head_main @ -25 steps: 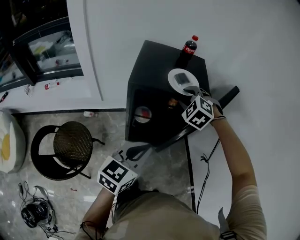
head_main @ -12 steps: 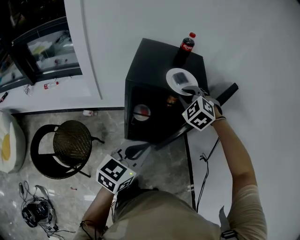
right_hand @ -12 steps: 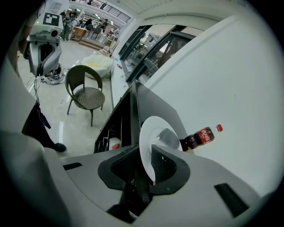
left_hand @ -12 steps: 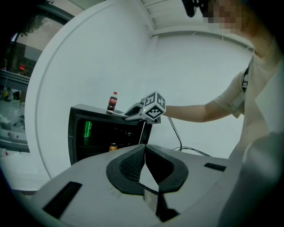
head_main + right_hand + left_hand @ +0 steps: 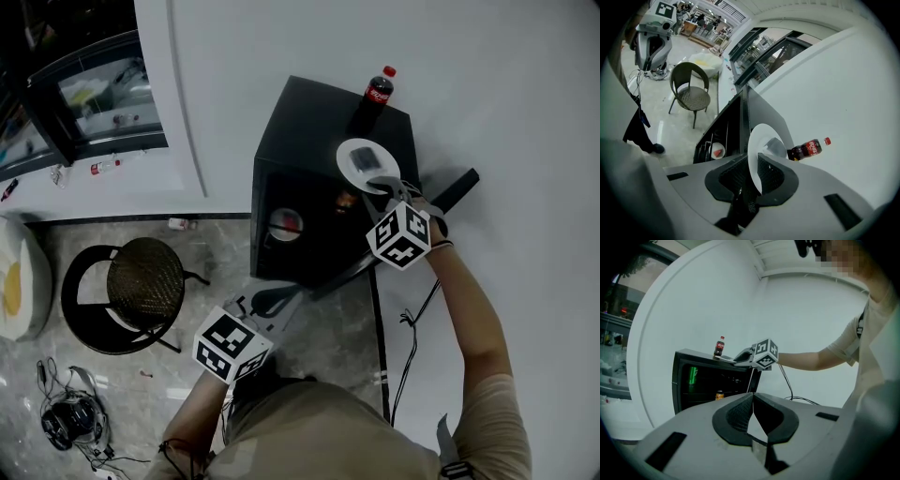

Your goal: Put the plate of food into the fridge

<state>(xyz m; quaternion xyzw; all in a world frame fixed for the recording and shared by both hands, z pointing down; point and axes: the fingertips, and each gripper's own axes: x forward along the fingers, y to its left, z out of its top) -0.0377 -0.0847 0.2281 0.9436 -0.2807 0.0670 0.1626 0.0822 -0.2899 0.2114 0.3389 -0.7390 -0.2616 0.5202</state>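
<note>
While my right gripper (image 5: 386,187) has just been closing its jaws onto the near rim of the plate (image 5: 348,153), which sits on top of the boxy black fridge (image 5: 305,117), I judge that the thin, glossy white rim could slip from the ribbed pads and tilt, sliding the food (image 5: 364,159) off. At twelve o'clock from it, the round plastic bottle (image 5: 376,96) could get knocked over. My left gripper (image 5: 269,302) hangs clenched and empty at seven o'clock.
</note>
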